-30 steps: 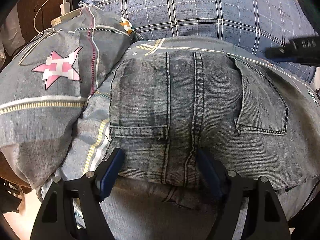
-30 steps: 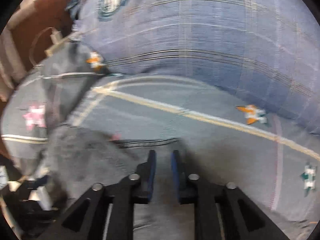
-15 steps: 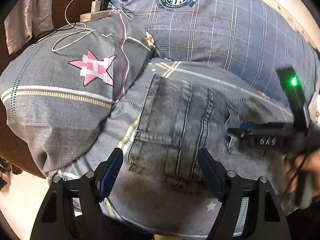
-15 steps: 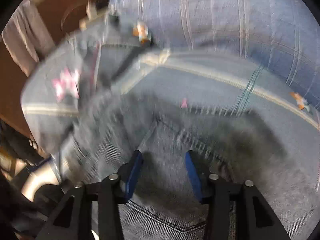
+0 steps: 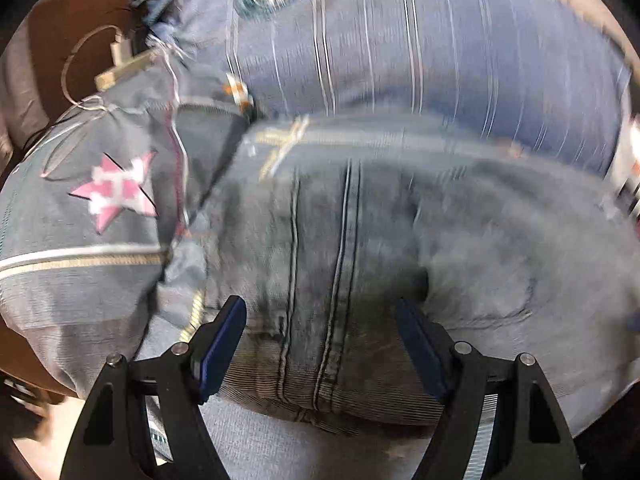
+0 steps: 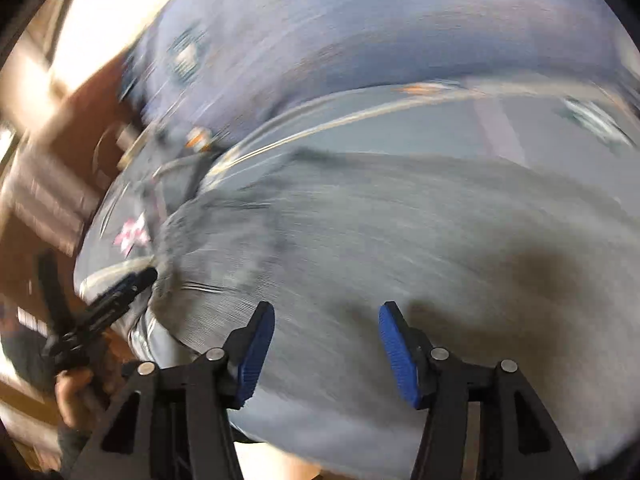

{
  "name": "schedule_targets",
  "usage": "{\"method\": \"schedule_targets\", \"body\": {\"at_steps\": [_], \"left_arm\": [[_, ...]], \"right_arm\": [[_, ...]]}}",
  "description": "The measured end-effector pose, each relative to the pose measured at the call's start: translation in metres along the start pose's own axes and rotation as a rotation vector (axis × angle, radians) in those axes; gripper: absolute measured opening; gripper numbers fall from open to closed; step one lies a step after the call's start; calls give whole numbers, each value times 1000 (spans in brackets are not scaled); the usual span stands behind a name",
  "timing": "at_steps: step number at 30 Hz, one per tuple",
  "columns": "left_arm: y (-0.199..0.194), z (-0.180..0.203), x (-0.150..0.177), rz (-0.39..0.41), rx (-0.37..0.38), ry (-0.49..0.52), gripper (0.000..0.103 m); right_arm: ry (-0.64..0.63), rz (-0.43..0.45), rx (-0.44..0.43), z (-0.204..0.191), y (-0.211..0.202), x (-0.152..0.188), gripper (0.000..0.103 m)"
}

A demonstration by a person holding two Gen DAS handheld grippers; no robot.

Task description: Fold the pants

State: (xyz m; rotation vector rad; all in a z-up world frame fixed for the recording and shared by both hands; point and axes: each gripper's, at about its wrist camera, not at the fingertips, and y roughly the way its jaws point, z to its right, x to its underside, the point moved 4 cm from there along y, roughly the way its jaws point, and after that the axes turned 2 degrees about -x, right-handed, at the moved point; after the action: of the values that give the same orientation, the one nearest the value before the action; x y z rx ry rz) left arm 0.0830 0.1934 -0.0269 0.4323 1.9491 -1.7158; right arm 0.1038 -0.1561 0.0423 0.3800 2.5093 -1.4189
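Observation:
Grey denim pants [image 5: 360,264] lie folded on the bed, seams and a back pocket facing up. My left gripper [image 5: 320,340] is open and empty, its blue pads [image 5: 224,340] straddling the near edge of the pants. In the right wrist view the pants [image 6: 380,240] fill the middle, blurred by motion. My right gripper [image 6: 326,344] is open and empty over the denim. The left gripper also shows in the right wrist view [image 6: 132,284], at the pants' left edge.
A grey pillow with a pink star [image 5: 116,196] lies left of the pants. A blue plaid duvet [image 5: 400,40] lies behind. A charger and white cable [image 5: 120,52] sit at the far left. The bed's near edge runs just below both grippers.
My right gripper has opened from shut and swung over the pants. My left gripper has stayed open and shifted back toward the pants' near edge. Both views are now blurred.

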Motion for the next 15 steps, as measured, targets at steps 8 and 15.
{"method": "schedule_targets", "body": {"at_steps": [8,15], "left_arm": [[4,-4,5,6,1,-37,78],[15,-9,11,-13,-17,-51,78]], "right_arm": [[470,170,106,149,-117,66,59],[666,223,177,206,-130,60,59]]}}
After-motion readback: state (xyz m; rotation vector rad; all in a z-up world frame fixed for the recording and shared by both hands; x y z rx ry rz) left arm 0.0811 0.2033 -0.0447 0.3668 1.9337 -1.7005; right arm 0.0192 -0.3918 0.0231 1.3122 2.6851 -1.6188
